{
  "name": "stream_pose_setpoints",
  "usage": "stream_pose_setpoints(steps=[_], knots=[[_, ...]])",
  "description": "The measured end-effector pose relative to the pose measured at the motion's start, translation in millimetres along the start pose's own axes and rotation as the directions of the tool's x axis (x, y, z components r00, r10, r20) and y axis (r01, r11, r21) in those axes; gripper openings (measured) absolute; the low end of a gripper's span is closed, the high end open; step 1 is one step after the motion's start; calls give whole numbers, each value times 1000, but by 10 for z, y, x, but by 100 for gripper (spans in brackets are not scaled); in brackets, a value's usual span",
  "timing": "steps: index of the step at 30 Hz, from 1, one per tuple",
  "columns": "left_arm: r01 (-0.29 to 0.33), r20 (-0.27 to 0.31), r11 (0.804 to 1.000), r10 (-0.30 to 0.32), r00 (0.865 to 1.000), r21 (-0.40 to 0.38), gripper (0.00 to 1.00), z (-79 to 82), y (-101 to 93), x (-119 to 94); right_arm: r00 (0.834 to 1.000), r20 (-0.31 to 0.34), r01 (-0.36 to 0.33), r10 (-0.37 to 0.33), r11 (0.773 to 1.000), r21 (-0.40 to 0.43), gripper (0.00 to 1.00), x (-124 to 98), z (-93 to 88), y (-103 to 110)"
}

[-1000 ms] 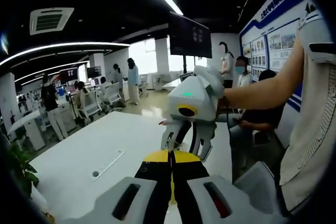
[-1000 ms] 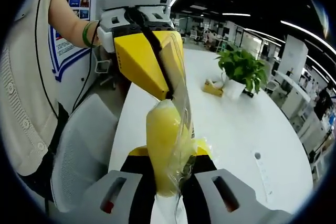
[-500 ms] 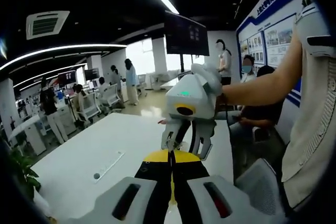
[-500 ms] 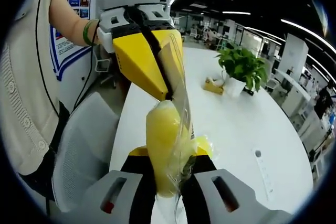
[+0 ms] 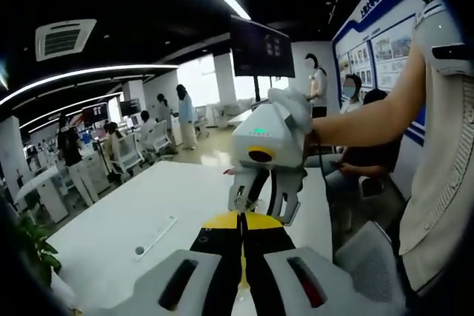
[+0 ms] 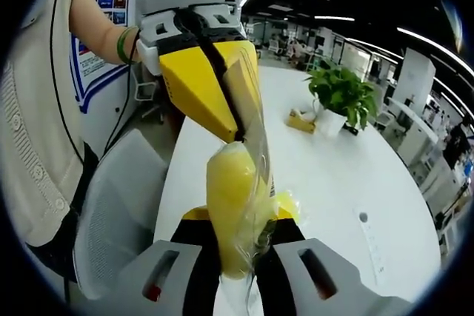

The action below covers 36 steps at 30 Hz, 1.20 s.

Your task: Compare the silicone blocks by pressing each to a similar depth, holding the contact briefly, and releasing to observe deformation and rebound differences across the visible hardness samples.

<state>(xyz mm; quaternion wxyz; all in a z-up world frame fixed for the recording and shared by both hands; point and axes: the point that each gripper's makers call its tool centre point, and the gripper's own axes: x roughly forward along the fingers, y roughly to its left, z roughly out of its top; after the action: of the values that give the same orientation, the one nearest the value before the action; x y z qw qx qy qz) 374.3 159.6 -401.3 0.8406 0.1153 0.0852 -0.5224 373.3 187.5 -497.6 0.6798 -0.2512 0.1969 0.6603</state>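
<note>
We hold a bagged yellow block between both grippers — left gripper and right gripper each clamped on its plastic wrap — so we judge the slick film may slip or tear.

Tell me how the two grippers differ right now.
The right gripper is shut on a yellow block in a clear bag, held upright; the left gripper pinches only the bag's top edge. The right gripper's jaws point up; the left gripper's point down at them. Both are yellow and black.
</note>
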Motion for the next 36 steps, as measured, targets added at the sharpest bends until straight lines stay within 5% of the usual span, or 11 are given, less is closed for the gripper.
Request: stream_pose_setpoints(steps=[10,12,18,36], knots=[[-14,-9,998,14,1000,-68,0,24,16,29,1000,-5,-1,1,1000,6,14,-29,-11,3],[-26,-8,998,26,1000,-57,0,36,18,34,999,-1,41,-41,998,-39,15,-38,1,-71],[-37,-13,997,36,999,-66,0,47,33,38,1000,-12,12,-12,1000,-6,17,-41,-11,-62],[-68,-14,995,67,998,-67,0,58,112,23,999,-13,37,-38,996,-81,21,-24,33,-173]])
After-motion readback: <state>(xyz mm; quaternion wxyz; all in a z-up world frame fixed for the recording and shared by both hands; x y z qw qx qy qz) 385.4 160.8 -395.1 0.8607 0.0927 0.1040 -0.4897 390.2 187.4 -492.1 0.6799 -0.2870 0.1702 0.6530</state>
